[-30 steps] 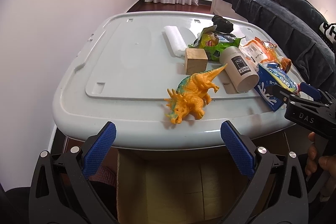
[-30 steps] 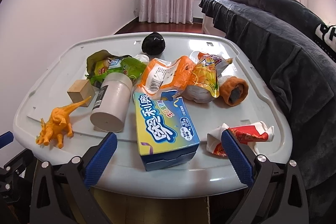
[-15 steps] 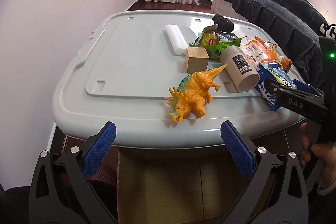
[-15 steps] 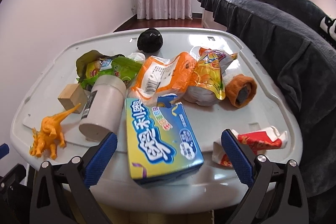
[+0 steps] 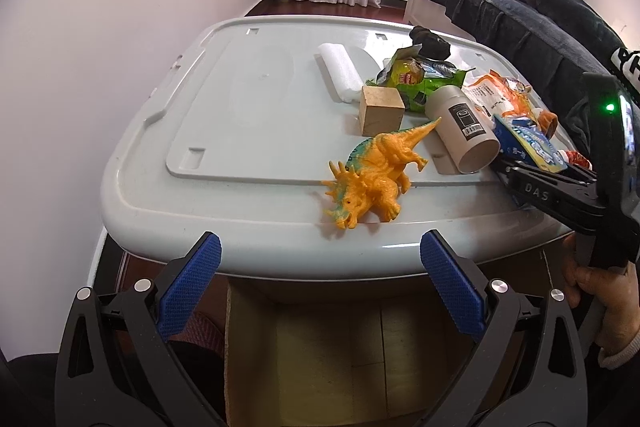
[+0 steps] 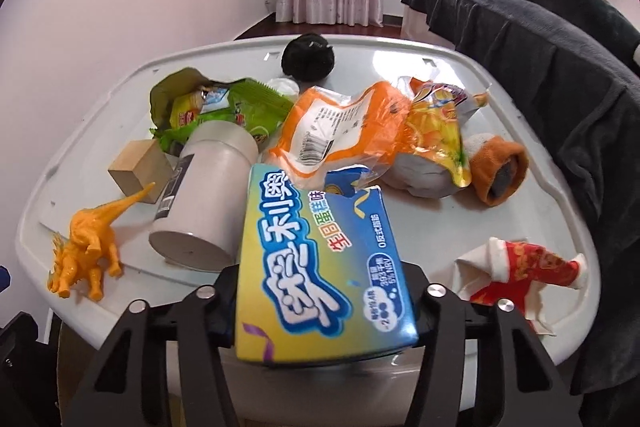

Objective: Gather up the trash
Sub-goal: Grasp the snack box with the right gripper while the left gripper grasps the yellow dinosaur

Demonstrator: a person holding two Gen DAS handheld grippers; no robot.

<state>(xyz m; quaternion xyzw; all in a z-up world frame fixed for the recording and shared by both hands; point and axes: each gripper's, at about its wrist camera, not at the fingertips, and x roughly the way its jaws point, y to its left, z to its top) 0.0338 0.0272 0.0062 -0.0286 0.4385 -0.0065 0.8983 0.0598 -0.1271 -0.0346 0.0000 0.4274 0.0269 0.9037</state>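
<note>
The right gripper (image 6: 324, 311) has its jaws pinching the near end of the blue box (image 6: 320, 259), one on each long side, so the box can probably be drawn back off the surface (image 6: 460, 215) toward the carton (image 5: 320, 347) that stands open under its near edge. The box's far end lies just under the orange bag (image 6: 340, 131), and the white bottle (image 6: 204, 195) lies on its side close along its left, so a straight pull risks dragging either one.

The left gripper (image 5: 320, 279) hangs before the near edge with jaws spread wide and nothing between them, likely held clear until its turn; the dinosaur (image 5: 376, 175) stands just beyond it.

The right view shows the grip itself and the other trash: the green wrapper (image 6: 236, 107), the yellow pouch (image 6: 436, 139) and the red wrapper (image 6: 524, 267) near the right edge. It also shows the orange sock (image 6: 500, 171) and the black ball (image 6: 308, 57). The left view shows almost none of the grip, only a corner of the box beside the right gripper's frame, but it alone shows the carton, the foam piece (image 5: 340, 71) and the bare left half of the surface. The wood block (image 5: 380, 109) appears in both. Whether the box is already lifted is hard to tell.
</note>
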